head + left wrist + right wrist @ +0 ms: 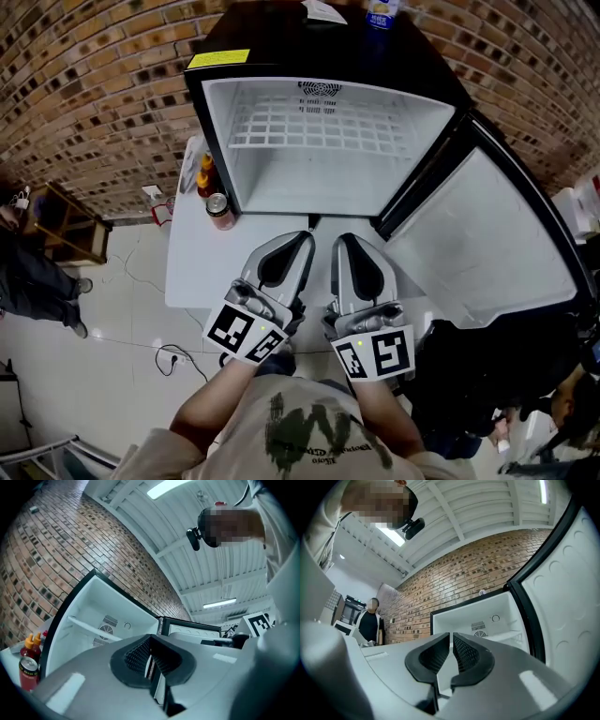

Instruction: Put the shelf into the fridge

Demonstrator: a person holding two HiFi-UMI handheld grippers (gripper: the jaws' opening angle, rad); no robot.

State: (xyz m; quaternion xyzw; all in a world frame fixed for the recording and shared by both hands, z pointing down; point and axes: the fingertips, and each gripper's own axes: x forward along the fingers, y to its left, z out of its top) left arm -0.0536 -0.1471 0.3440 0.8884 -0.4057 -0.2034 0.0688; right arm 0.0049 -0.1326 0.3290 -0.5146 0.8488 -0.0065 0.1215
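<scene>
Shelf [319,124] (the white wire grid) is already lying level inside the fridge [281,187], high in the cavity, with its back edge against the rear wall just under the fan vent. Judging by that, the placing itself is looking done. The grid is seeming to span from one side wall to the other, though whether it is sitting fully on its ledges I cannot tell. Little is remaining beyond perhaps shutting the fridge door [478,244], which is standing wide open to the right.

The fridge is resting on a white table [202,267]. The person's forearms are reaching forward from the torso, side by side. They are holding the left gripper [305,236] and the right gripper [343,238] close together over the table's front part. Both are aiming at the open cavity and tilting slightly upward, well apart from the shelf. The left gripper's jaws are pressing fully together on nothing. The right gripper's jaws are all but closed, showing only a thin slit, and are likewise gripping nothing.

A drink can [219,210] and sauce bottles [205,175] are standing on the table just beside the fridge's left wall, untouched.
</scene>
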